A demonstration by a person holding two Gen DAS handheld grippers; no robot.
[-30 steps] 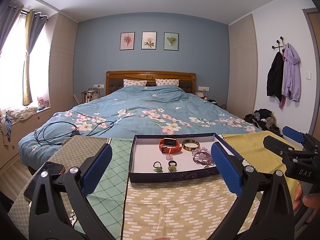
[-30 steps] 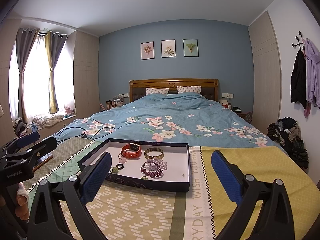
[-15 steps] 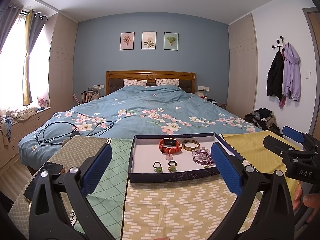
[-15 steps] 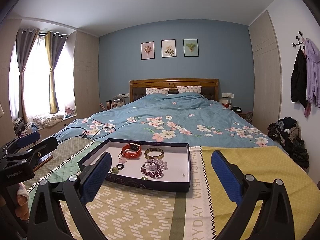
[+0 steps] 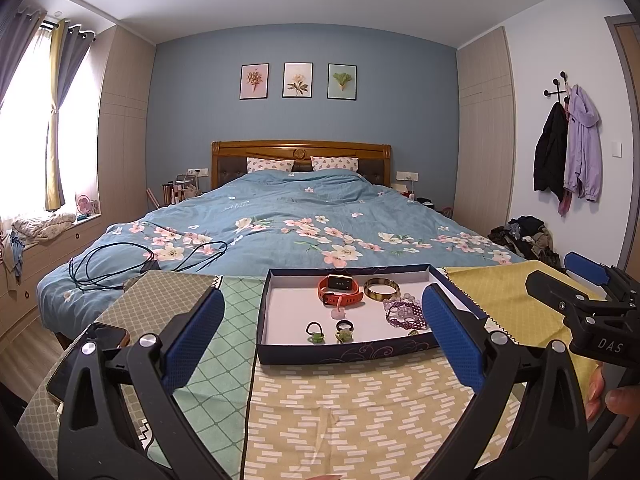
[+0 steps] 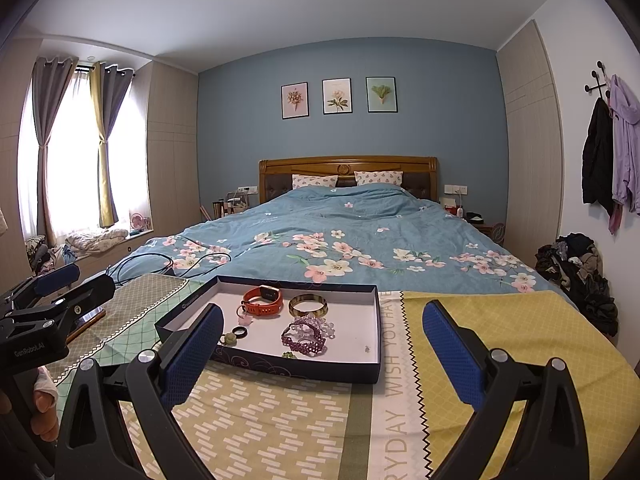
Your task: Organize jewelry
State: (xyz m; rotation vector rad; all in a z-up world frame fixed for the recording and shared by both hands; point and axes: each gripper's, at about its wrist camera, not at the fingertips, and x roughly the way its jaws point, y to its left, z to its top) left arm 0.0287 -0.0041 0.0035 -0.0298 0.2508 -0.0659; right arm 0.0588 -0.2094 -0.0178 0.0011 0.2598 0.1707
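Jewelry (image 5: 370, 308) sits in the box (image 5: 340, 354) on the table; my left tool (image 5: 324, 340) and right tool (image 6: 322, 354) are both wide apart, holding nothing.

Ahead of the left claw (image 5: 324, 338), whose blue pads (image 5: 196, 338) look matt and dimpled, a matt paperboard tray (image 5: 344, 354) holds a glossy bangle (image 5: 381, 290) and rubbery orange watch (image 5: 340, 290) on patterned woven cloth (image 5: 360, 412).
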